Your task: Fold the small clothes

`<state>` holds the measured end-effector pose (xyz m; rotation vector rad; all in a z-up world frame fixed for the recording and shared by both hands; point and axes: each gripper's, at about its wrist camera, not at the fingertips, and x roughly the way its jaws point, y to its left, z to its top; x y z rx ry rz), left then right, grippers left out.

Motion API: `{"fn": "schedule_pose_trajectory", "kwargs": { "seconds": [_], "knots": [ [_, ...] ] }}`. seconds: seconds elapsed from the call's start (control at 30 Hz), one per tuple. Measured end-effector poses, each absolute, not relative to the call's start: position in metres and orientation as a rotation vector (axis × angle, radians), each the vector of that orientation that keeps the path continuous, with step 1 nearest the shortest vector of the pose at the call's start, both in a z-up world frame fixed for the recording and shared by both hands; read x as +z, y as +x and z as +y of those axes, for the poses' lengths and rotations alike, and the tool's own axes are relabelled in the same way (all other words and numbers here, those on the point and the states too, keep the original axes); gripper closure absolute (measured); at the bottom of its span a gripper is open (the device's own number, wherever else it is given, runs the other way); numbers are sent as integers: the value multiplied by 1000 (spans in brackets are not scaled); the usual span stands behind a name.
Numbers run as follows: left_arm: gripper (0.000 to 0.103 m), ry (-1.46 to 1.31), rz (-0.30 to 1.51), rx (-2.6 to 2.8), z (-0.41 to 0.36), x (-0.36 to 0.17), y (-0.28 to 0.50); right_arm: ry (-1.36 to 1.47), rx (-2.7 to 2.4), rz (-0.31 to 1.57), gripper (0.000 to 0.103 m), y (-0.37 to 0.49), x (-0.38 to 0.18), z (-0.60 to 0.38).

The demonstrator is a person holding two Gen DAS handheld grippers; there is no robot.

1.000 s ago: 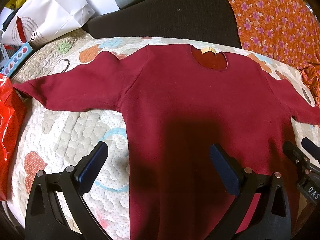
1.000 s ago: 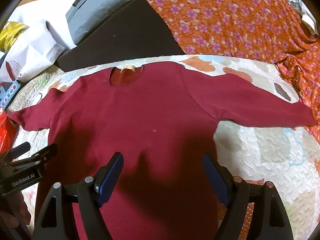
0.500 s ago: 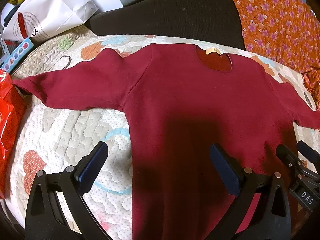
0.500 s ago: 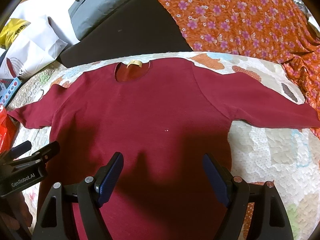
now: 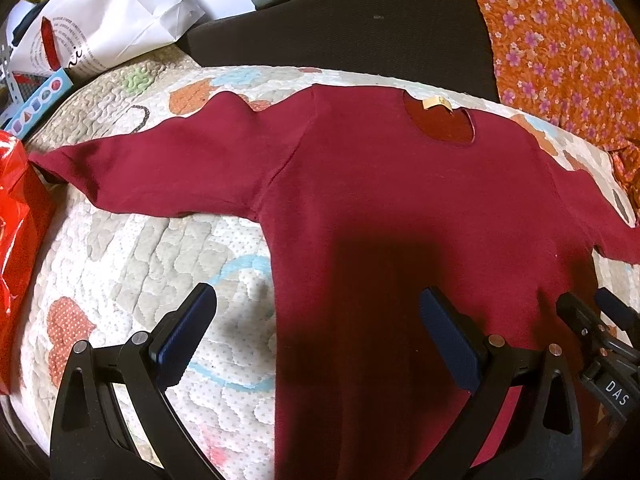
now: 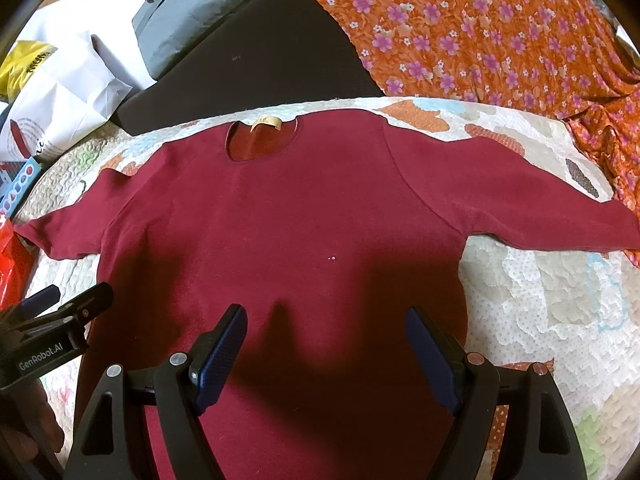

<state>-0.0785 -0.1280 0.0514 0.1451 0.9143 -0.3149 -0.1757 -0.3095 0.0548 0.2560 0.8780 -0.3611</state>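
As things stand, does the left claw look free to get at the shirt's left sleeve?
Probably yes: the left claw is open and holds nothing, and the sleeve lies flat on the quilt with nothing on it.

a home bedroom: quilted bedspread point(image 5: 132, 248), floral orange cloth point(image 6: 460, 32), paper shopping bag point(image 5: 116, 24)

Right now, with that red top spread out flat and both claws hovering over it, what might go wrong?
The left sleeve's tip lies at the quilt's edge against a red bag; it could catch there.

The open left gripper straddles the shirt's side edge, so it might pinch quilt too.

The open right gripper hangs close beside it; they could bump.
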Motion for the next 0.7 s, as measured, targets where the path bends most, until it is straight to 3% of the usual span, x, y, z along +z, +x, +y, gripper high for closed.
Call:
{"fn": "schedule_pose_trajectory", "kwargs": {
  "seconds": [0.4, 0.7],
  "knots": [
    [1, 99, 932, -288, -111, 52, -66, 243, -346, 884, 23, -172, 52, -303],
    [1, -44, 941, -161, -31, 75, 0, 259, -324, 900, 23, -169, 51, -305]
  ]
}}
